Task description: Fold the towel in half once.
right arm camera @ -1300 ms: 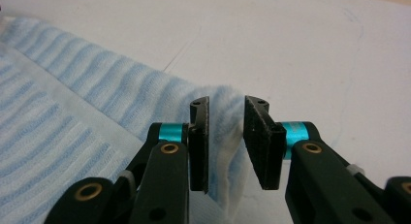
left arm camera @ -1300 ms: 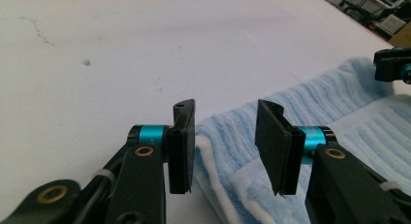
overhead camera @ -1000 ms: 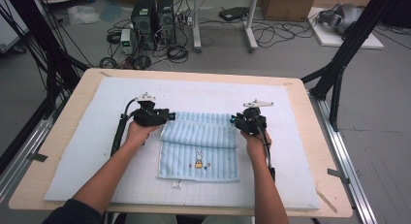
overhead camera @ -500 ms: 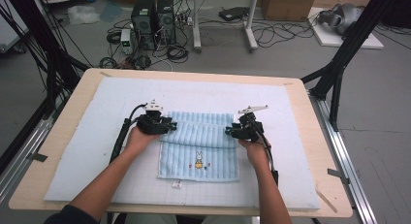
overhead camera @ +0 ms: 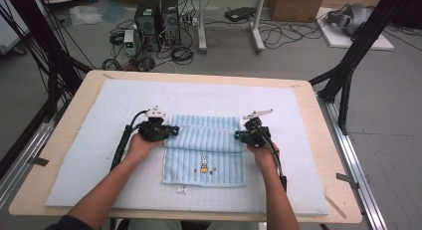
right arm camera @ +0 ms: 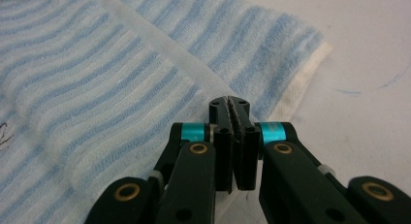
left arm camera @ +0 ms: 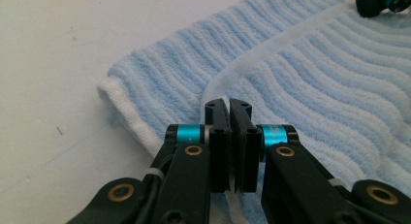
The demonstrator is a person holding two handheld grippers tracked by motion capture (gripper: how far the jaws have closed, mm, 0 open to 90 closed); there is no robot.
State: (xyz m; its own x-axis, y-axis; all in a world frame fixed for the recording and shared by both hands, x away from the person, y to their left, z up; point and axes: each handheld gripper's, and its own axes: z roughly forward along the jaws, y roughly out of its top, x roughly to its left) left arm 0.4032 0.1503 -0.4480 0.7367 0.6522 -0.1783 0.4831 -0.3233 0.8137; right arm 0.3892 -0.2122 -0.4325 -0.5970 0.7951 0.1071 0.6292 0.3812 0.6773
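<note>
White padded mat covers the table; the blue striped towel lies at centre frame. We see the left gripper and right gripper each clamped on the folded-over hem's ends, likely to keep the fold square.

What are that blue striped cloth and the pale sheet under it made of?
The cloth looks like soft terry cotton: ribbed, fuzzy blue and white loops with a flat woven white hem, matte. The pale sheet appears to be a smooth mat, maybe foam or felt; a faint grid shows on it, but the material is hard to tell.
</note>
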